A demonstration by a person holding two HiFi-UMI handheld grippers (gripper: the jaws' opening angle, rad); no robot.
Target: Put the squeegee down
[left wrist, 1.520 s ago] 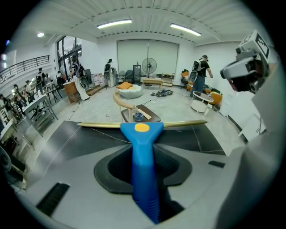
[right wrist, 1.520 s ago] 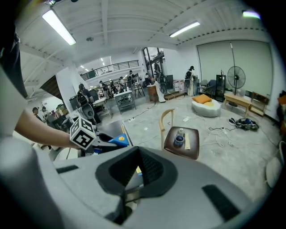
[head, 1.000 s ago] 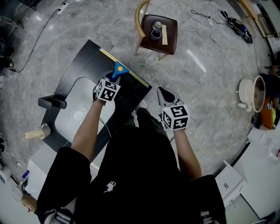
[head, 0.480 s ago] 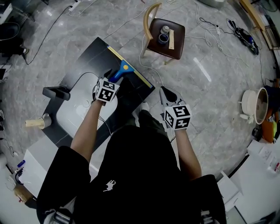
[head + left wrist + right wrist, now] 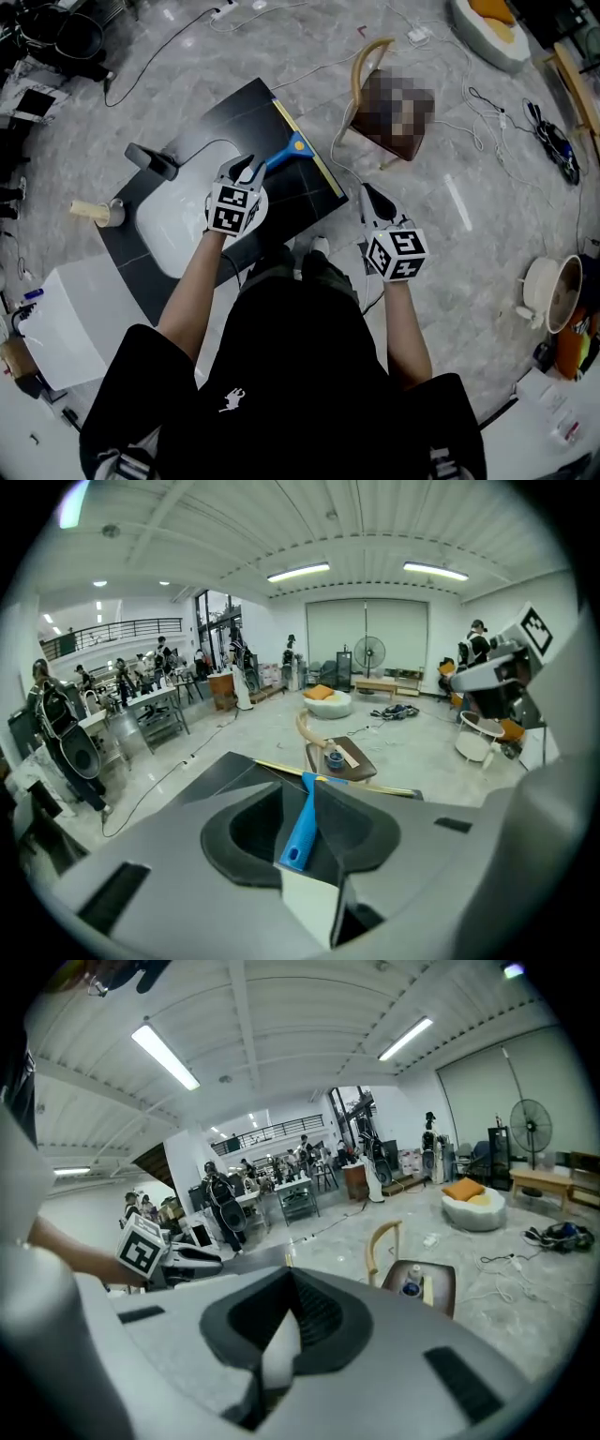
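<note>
The squeegee (image 5: 295, 147), with a blue handle and a yellow-edged blade, lies on the black counter (image 5: 234, 117) near its far edge. My left gripper (image 5: 246, 169) hovers above the handle's near end, apart from it. In the left gripper view the blue handle (image 5: 302, 822) shows through the gap between the jaws, and the pads do not press on it. The left gripper (image 5: 300, 787) is closing its jaws on nothing. My right gripper (image 5: 368, 195) hangs over the floor to the right of the counter, its jaws together and empty (image 5: 291, 1283).
A white sink (image 5: 173, 225) with a dark faucet (image 5: 150, 161) is set in the counter. A wooden chair (image 5: 370, 84) stands beyond the counter's far edge. A white box (image 5: 70, 319) sits at the left, a pot (image 5: 548, 291) at the right. Cables cross the floor.
My left gripper let go of the squeegee handle and rose away from it; the squeegee stays on the counter. The right gripper lifted slightly. The head view shifted.
</note>
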